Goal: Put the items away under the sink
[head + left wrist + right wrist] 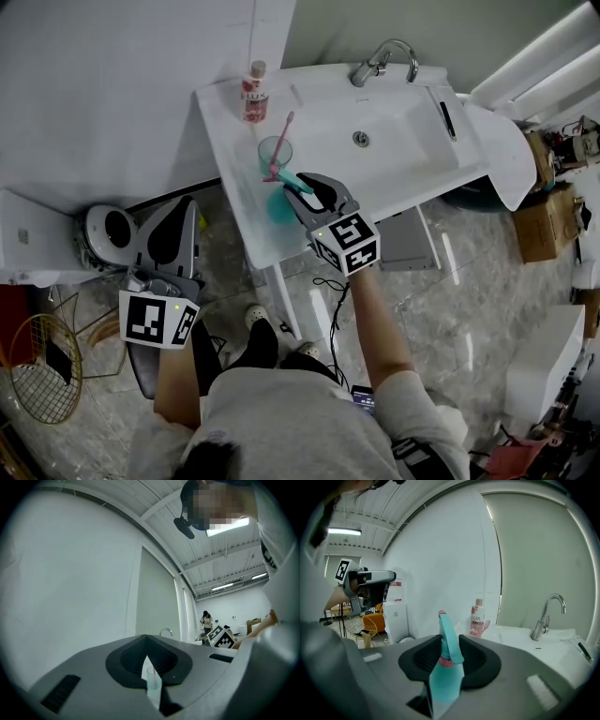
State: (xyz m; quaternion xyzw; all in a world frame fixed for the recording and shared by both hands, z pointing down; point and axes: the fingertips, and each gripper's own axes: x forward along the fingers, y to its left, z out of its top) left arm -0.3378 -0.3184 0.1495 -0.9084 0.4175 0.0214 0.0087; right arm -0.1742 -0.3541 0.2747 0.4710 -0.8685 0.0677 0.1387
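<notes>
My right gripper (298, 187) (445, 667) is shut on a teal spray bottle (278, 208) (444, 681) with a pink collar, at the front left edge of the white sink counter (394, 141). Just behind it stands a clear teal cup (275, 150) holding a pink toothbrush (282, 136). A pink LUX bottle (253, 92) (476, 619) stands at the counter's back left corner. My left gripper (172, 220) (151, 686) hangs low to the left of the counter, pointing level. Its jaws stand a narrow gap apart with nothing between them, and the cup (153, 685) shows far off through that gap.
A chrome faucet (380, 61) (546, 616) stands at the basin's back, and a dark slim item (448, 120) lies on its right side. On the floor are a white round appliance (108, 228), a gold wire basket (42, 370) and cardboard boxes (544, 211). A person (206, 620) stands far off.
</notes>
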